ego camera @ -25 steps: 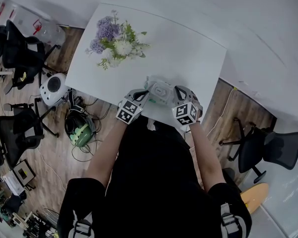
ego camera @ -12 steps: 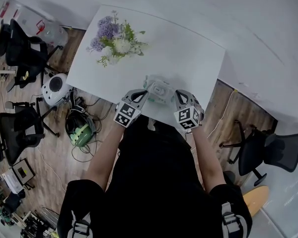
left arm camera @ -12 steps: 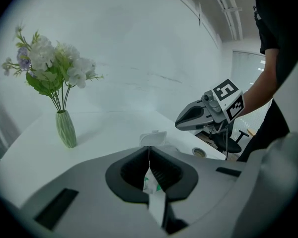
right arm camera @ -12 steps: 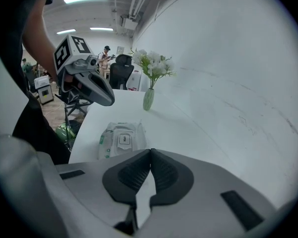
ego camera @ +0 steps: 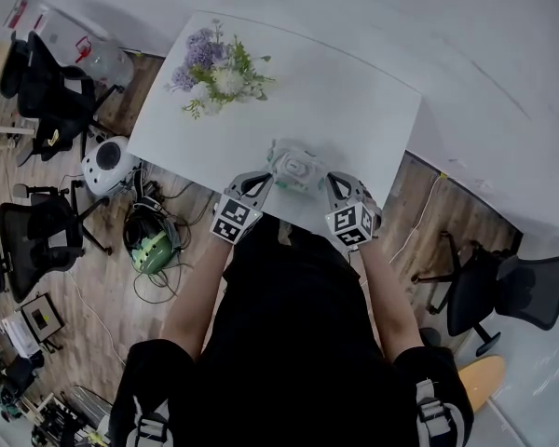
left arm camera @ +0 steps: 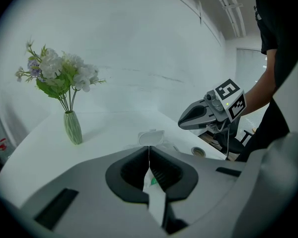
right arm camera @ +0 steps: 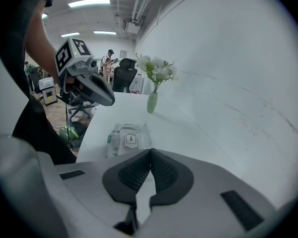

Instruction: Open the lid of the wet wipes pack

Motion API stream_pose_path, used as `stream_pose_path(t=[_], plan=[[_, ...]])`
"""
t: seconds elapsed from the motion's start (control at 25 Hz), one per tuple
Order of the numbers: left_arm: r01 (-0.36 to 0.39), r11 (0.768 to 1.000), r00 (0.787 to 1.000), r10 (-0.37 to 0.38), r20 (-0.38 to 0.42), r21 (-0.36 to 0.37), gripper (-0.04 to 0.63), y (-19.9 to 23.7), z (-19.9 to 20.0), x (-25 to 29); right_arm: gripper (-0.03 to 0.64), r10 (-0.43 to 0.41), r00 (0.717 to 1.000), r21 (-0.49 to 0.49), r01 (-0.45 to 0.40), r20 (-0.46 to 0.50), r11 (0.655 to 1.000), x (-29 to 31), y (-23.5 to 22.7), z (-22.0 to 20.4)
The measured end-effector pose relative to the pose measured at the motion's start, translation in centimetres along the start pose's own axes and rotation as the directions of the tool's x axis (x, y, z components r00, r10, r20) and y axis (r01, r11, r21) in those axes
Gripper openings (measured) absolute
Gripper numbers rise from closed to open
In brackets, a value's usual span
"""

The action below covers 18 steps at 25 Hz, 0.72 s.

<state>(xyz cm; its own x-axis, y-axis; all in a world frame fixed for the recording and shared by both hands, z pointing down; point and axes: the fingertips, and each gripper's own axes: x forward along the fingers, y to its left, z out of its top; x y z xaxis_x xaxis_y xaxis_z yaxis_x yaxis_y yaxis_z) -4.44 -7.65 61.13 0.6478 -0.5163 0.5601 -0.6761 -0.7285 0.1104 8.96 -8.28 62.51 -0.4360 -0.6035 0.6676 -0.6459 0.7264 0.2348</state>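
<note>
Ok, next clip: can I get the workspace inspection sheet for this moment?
Surface: white table, holding only the pack and a vase.
Job's things: wet wipes pack lies near the front edge, between the grippers; its lid looks flat, not raised.
Clutter: vase of flowers at the far left corner, apart from the pack.
Grippers: left gripper has its jaws together above the pack's end, with no grip evident. Right gripper has its jaws together, empty, short of the pack.
Cables: tangle on the floor left of the table.
Surroundings: wood floor, office chairs, white round device.
</note>
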Motion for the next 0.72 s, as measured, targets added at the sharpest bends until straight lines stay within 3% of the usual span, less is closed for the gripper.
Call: stream_pose_path(t=[0.72], plan=[[-0.068,0.998,0.998,0.068,0.017,-0.015,0.021,-3.2,0.1,-1.0,0.015,0.030,0.999,-0.012,-0.030,0.025,0.999,-2.5,0.3,-2.2]])
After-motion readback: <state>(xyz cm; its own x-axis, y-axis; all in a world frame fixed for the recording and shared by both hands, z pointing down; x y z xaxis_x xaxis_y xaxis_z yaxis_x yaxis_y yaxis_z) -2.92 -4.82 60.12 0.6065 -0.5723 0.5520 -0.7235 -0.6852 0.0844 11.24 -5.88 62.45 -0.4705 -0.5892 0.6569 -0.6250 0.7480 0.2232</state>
